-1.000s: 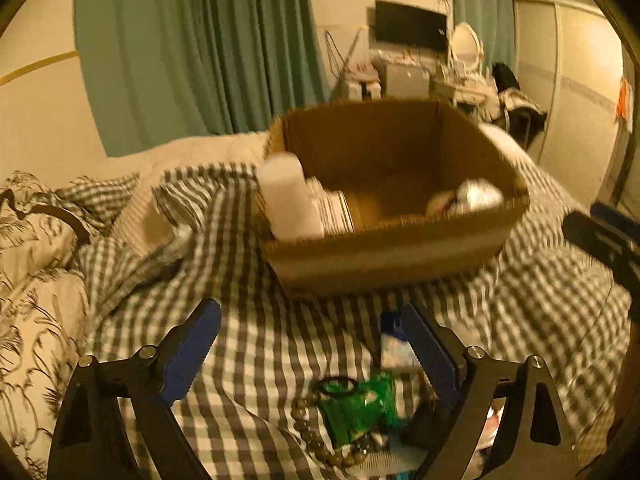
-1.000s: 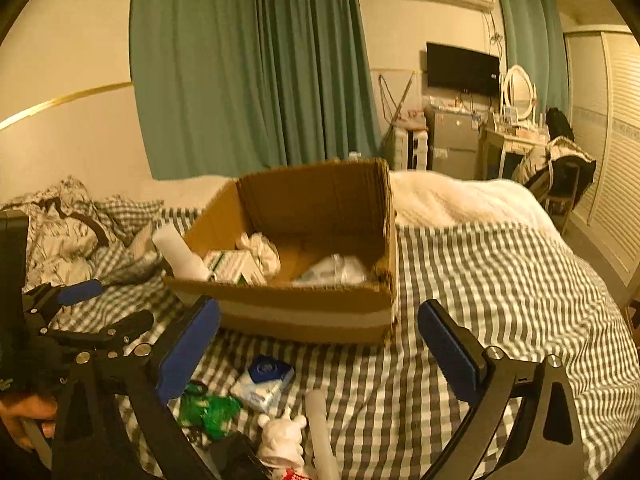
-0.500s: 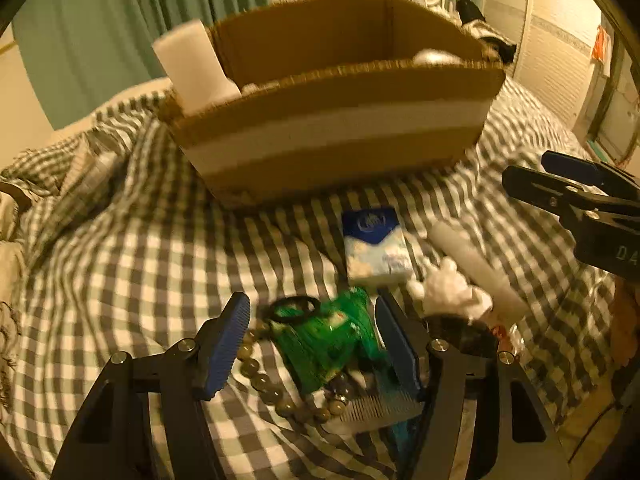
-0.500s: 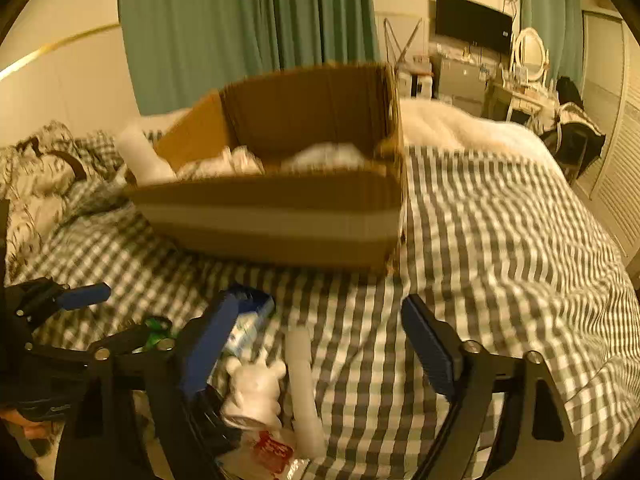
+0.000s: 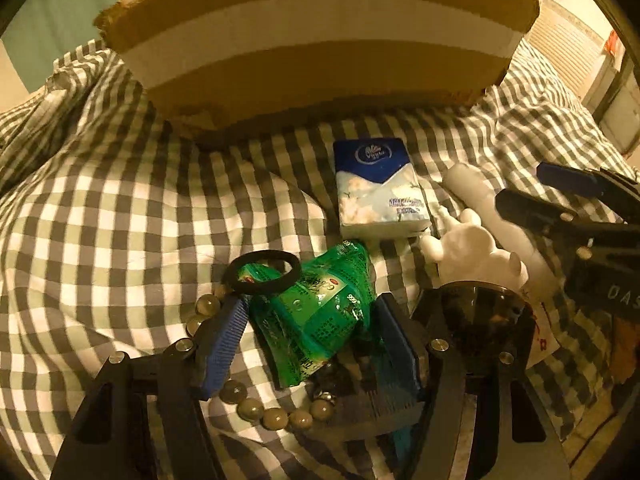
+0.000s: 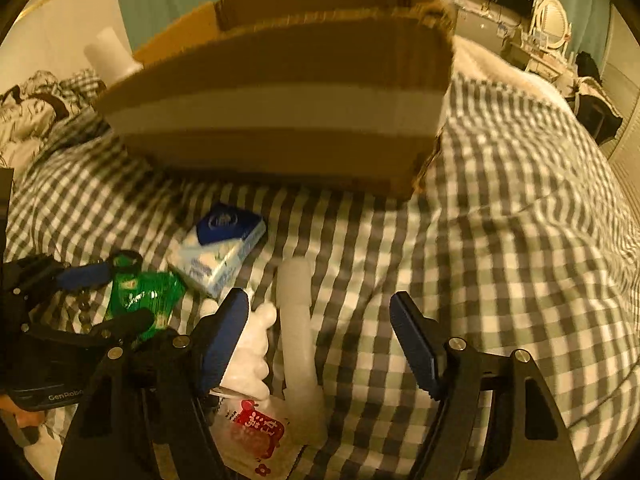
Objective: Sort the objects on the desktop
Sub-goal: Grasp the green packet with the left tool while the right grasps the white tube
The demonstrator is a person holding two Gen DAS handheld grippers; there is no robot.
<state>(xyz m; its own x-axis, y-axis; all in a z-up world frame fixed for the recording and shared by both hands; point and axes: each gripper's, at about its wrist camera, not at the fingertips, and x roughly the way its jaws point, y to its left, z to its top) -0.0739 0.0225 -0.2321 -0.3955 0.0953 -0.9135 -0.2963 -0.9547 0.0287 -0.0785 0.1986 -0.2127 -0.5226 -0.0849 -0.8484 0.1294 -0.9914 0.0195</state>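
Observation:
My left gripper [image 5: 310,340] straddles a green snack packet [image 5: 316,312] on the checked bedspread, its pads close on both sides but still open. A black hair tie [image 5: 262,272] lies on the packet and a bead bracelet [image 5: 256,406] under it. A blue and white tissue pack [image 5: 380,190], a white figurine [image 5: 472,252] and a pale tube [image 6: 298,332] lie to the right. My right gripper [image 6: 320,344] is open, low over the tube, with the figurine [image 6: 248,352] by its left finger. The cardboard box [image 6: 280,108] stands just behind.
A dark round object [image 5: 476,320] and a red and white sachet [image 6: 256,428] lie at the near edge. A white bottle [image 6: 110,52] sticks up from the box's left end. Rumpled bedding [image 6: 36,108] lies left; furniture stands far right.
Both grippers have dropped low and forward toward the objects. The left jaws have narrowed around the green packet. The right jaws have narrowed over the tube.

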